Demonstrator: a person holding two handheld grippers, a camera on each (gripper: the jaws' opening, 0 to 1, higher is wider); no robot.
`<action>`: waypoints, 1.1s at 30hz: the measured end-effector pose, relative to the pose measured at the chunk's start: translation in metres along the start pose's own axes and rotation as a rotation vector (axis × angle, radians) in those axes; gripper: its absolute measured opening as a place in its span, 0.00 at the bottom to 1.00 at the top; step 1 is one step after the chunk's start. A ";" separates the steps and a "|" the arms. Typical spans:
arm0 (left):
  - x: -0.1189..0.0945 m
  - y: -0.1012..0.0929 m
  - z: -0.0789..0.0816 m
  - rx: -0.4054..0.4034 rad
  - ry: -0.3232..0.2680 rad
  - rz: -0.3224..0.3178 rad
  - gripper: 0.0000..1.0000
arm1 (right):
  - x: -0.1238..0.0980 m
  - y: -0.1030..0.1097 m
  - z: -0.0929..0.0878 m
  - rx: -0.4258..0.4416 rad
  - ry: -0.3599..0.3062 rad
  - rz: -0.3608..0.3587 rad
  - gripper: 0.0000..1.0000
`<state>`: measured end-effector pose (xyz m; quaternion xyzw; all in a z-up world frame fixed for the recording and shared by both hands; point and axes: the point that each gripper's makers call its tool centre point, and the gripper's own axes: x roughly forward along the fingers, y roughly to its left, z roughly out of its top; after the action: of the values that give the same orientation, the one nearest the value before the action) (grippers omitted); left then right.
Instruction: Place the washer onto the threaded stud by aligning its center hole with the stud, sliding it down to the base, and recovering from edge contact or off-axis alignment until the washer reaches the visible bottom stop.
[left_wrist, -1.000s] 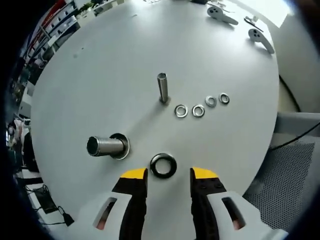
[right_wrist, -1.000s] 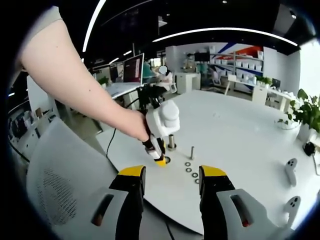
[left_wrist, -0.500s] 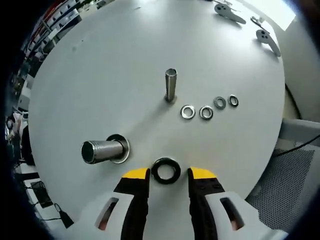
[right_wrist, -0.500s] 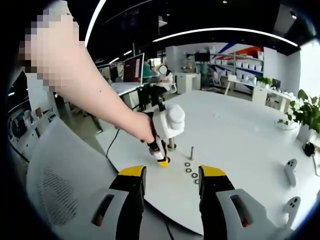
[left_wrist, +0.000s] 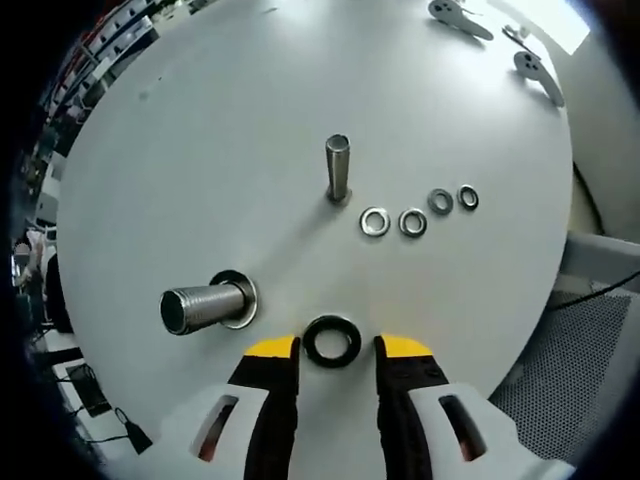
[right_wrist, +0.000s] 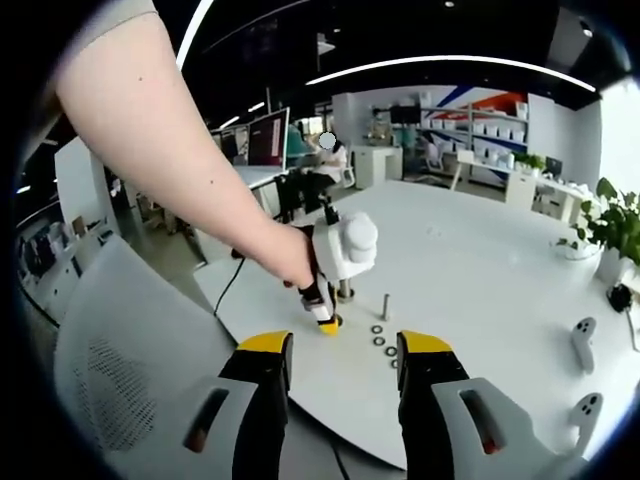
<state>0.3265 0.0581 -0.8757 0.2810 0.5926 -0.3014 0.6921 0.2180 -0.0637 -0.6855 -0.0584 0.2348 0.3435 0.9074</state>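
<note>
White round table (left_wrist: 200, 130) in an open office – shelving and a monitor far back in the right gripper view, mesh chair (right_wrist: 110, 370) at the near edge. Left gripper view looks down on the tabletop: left gripper (left_wrist: 336, 348) jaws apart, yellow tips either side of a large dark washer (left_wrist: 332, 341) lying flat on the table; tips sit just beside its rim, can't tell whether they touch it. Big threaded stud (left_wrist: 204, 306) stands on its flanged base just up-left of the washer, nothing on it, leaning toward the lens from fisheye. Thin plain post (left_wrist: 338, 170) further out, near centre. Four small washers (left_wrist: 419, 210) in a row beside that post, flat, apart from each other, shrinking toward the far end. Two grey handle-shaped parts (left_wrist: 500, 40) at the far table edge. Right gripper view: right gripper (right_wrist: 340, 350) held off the table edge, jaws apart, nothing between them. Same view shows the person's bare arm (right_wrist: 190, 190) reaching in from the left with the left gripper (right_wrist: 328, 324) pointed down at the table, its yellow tip at the surface beside the big stud (right_wrist: 344, 291); thin post (right_wrist: 386, 306) and the small washers (right_wrist: 381, 340) just to its right. Potted plant (right_wrist: 612, 235) at the far right.
</note>
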 end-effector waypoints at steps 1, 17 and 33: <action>-0.001 -0.001 -0.002 0.003 0.014 -0.006 0.19 | 0.000 0.000 0.000 0.000 0.000 0.000 0.44; -0.006 -0.002 -0.005 0.002 0.011 -0.032 0.19 | 0.001 0.001 -0.002 -0.004 0.011 0.006 0.43; -0.047 0.021 0.003 0.104 -0.033 0.041 0.19 | 0.001 0.000 -0.002 -0.003 0.012 0.003 0.43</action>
<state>0.3391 0.0736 -0.8282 0.3237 0.5589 -0.3221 0.6922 0.2179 -0.0634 -0.6876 -0.0615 0.2401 0.3450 0.9053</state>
